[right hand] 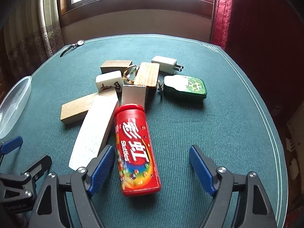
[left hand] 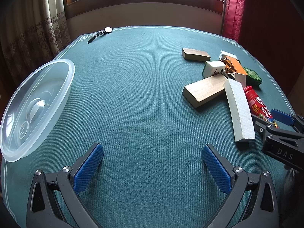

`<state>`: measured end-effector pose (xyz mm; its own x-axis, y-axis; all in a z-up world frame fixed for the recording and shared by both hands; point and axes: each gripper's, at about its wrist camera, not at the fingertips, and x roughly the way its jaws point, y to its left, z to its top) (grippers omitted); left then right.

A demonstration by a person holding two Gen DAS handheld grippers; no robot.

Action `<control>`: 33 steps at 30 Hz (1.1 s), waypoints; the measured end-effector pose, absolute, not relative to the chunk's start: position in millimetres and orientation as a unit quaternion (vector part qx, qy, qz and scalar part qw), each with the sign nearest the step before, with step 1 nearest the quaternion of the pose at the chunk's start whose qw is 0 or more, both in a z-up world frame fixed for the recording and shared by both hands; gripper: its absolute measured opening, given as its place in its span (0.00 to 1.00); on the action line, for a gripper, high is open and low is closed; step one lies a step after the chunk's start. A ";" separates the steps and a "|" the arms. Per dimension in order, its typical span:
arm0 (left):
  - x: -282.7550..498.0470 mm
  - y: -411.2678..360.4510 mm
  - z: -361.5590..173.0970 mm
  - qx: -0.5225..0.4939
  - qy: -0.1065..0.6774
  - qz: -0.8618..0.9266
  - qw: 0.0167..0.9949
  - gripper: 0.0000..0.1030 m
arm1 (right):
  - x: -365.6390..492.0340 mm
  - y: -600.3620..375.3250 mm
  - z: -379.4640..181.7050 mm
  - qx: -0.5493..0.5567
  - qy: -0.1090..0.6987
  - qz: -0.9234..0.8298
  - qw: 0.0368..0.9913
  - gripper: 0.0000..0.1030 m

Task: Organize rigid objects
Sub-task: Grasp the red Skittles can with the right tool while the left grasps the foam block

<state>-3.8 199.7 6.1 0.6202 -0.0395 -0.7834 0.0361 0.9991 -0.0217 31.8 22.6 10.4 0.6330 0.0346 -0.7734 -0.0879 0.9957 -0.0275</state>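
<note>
The right gripper [right hand: 152, 168] stands wide, its blue pads on either side of the red Skittles bottle [right hand: 135, 150], which lies on its side on the green surface [right hand: 218, 133] with its cap pointing away; the left pad sits just beside the bottle, the right pad well apart from it. Touching the bottle's left side is a long white foam block [right hand: 95, 131], resting partly on a wooden block [right hand: 76, 110]. Beyond them are heaped a mahjong tile [right hand: 109, 80], a gold ring [right hand: 130, 74], a second wooden block [right hand: 115, 65], a white plug adapter [right hand: 165, 63] and a green tin [right hand: 185, 87]. The left gripper [left hand: 153, 168] is also wide and holds nothing, over bare cloth. A clear plastic bowl [left hand: 36, 110] sits at the surface's left edge, and a wristwatch [left hand: 100, 33] lies near the far edge.
</note>
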 end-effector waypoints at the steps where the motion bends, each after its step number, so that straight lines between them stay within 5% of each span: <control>1: -3.8 199.7 6.1 -0.002 0.435 -0.021 0.900 1.00 | 33.7 24.0 10.9 -0.031 0.426 0.038 0.903 0.68; 7: -3.1 199.0 6.3 -0.001 0.436 -0.020 0.900 1.00 | 31.5 30.3 12.6 -0.034 0.415 0.064 0.907 0.39; 20: -4.0 196.5 8.0 -0.003 0.434 -0.029 0.901 1.00 | 5.5 -36.8 10.2 0.022 0.401 0.011 0.916 0.38; 33: 12.8 139.9 39.3 0.012 0.418 -0.099 0.903 0.88 | 1.5 -46.6 8.1 0.050 0.397 0.024 0.916 0.39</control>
<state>12.8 139.9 39.3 0.6315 -0.1686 -0.7568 0.1882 0.9802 -0.0613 1.5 -46.6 8.1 0.6832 0.0838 -0.7254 -0.0041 0.9938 0.1110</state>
